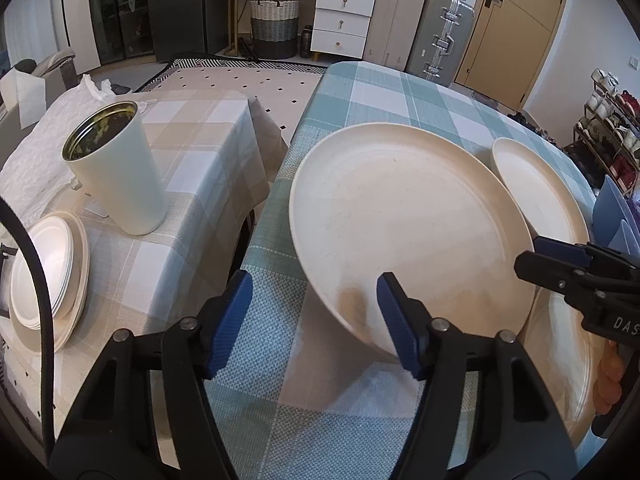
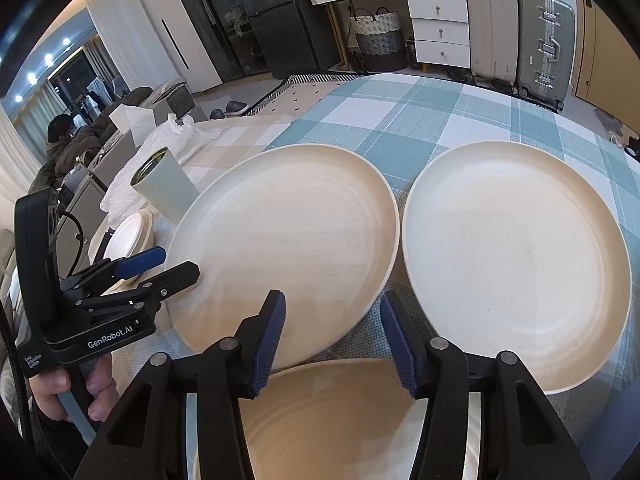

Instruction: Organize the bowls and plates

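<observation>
On the teal-checked counter [image 1: 360,92] sit three cream plates; my left tongs [image 1: 316,320] are spread wide, their right pad at the near rim of the tilted plate [image 1: 400,216], though whether it touches I cannot tell; my right tongs [image 2: 334,344] are spread too, hovering over the nearest plate [image 2: 340,420], which the frame edge cuts off; the far plate [image 2: 516,256] lies flat beside the tilted one; over on the beige counter [image 1: 192,160] a stack of plates [image 1: 52,276] is partly hidden by a black cable, beside a cylindrical canister [image 1: 120,176] whose contents are murky.
</observation>
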A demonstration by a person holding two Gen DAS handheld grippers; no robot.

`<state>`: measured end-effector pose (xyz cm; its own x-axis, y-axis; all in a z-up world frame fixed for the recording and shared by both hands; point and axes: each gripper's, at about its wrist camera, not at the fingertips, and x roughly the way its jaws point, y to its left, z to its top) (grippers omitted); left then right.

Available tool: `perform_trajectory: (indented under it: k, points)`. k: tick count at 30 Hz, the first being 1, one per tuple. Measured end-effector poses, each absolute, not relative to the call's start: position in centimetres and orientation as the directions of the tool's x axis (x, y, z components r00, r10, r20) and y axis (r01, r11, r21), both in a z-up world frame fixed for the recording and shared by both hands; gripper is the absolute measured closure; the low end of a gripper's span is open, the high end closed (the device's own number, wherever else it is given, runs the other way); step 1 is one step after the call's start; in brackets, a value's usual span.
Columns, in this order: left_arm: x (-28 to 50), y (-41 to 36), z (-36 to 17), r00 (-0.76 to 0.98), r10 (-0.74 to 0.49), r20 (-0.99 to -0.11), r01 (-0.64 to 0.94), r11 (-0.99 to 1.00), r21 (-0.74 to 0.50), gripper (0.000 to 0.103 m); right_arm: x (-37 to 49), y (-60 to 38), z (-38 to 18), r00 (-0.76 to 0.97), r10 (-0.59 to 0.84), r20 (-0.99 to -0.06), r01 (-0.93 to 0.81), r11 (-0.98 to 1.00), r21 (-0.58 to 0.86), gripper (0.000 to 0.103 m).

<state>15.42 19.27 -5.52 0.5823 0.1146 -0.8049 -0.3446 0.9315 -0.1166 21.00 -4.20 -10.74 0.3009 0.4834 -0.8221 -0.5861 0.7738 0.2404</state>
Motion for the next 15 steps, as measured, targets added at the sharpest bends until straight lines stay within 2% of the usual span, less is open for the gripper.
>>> perform_trajectory:
  k: [6, 9, 13, 15]
  points:
    - [15.77, 19.29, -5.82, 0.567, 0.125, -0.814, -0.347, 0.933, -0.098, 0.06, 21.15, -3.9, -10.99, 0.321, 0.467, -0.824, -0.579, 0.785, 0.219, 0.057]
    - [15.84, 19.19, -5.81, 0.57, 0.125, -0.812, -0.343, 0.934, -0.097, 0.066, 21.16, -3.81, -10.99, 0.338, 0.456, -0.824, -0.58, 0.79, 0.199, 0.064]
    - [15.97, 18.92, -5.71, 0.57, 0.115, -0.813, -0.33, 0.939, -0.1, 0.077, 21.27, -3.89, -11.13, 0.345, 0.447, -0.825, -0.573, 0.797, 0.192, 0.069]
    - [15.95, 18.54, -5.63, 0.568, 0.121, -0.814, -0.322, 0.943, -0.085, 0.08, 21.17, -3.85, -11.13, 0.351, 0.441, -0.826, -0.575, 0.798, 0.181, 0.071]
